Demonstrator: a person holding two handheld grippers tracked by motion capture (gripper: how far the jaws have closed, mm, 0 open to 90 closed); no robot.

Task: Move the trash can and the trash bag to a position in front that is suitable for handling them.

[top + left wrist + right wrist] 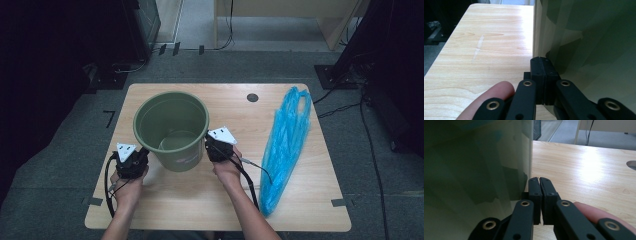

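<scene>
An empty olive-green plastic bucket [172, 130] stands upright on the wooden table [200, 200], left of the middle. My left gripper [134, 159] sits close by the bucket's lower left side; its jaws are pressed together with nothing between them, and the bucket wall [586, 45] rises just to their right. My right gripper [218, 147] is close by the bucket's right side, also shut and empty, with the bucket wall [474, 170] just left of the jaws. A crumpled blue plastic bag [285, 145] lies stretched along the table's right part.
A round cable hole [252, 97] sits near the table's far edge. Cables trail from both grippers toward the front edge. Dark equipment and floor cables surround the table; a wooden desk stands at the back.
</scene>
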